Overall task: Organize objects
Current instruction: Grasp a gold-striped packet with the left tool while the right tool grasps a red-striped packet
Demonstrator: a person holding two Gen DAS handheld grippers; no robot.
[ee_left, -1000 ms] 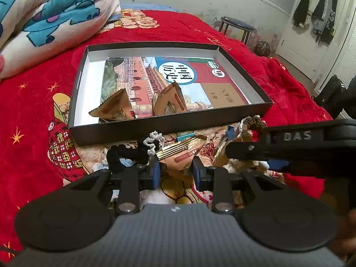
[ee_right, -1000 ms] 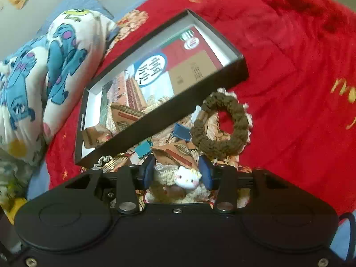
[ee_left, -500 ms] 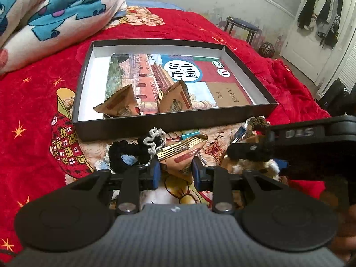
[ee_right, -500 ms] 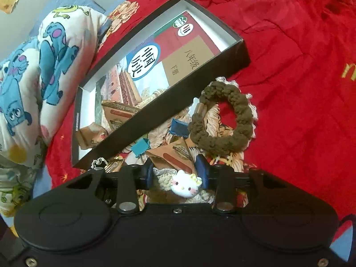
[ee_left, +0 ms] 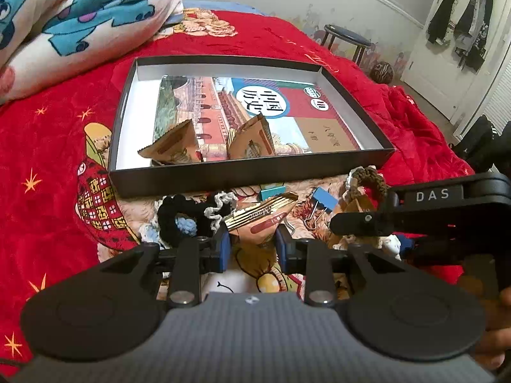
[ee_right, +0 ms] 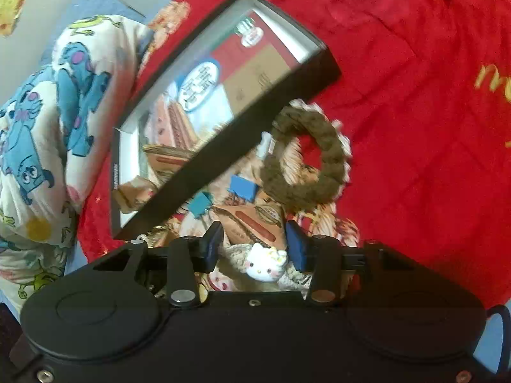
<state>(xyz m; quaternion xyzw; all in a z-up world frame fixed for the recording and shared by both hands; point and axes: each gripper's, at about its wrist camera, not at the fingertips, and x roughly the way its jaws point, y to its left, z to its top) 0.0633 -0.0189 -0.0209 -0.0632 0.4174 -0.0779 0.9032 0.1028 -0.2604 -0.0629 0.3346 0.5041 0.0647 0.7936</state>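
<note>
The left gripper (ee_left: pixel 250 249) is held low and level, aimed at the near wall of the black box (ee_left: pixel 249 175). Its blue pads (ee_left: pixel 223 250) stand apart, either side of the tail of a brown sachet (ee_left: pixel 263 218) that lies just in front of the box; whether they touch it I cannot tell. The right gripper (ee_right: pixel 255 247) comes in from the box's right corner, tilted, its body crossing the left view. Its fingers are spread too, with a white cat-faced scrunchie (ee_right: pixel 265 261) lying between them, not pinched. Just in front of the box sit a black scrunchie (ee_left: pixel 179 220), two blue binder clips (ee_left: pixel 324 199) and a brown scrunchie (ee_right: pixel 306 156) near its right corner. Inside the box, two more sachets (ee_left: pixel 174 146) rest on a book (ee_left: pixel 271 108) near the front wall
</note>
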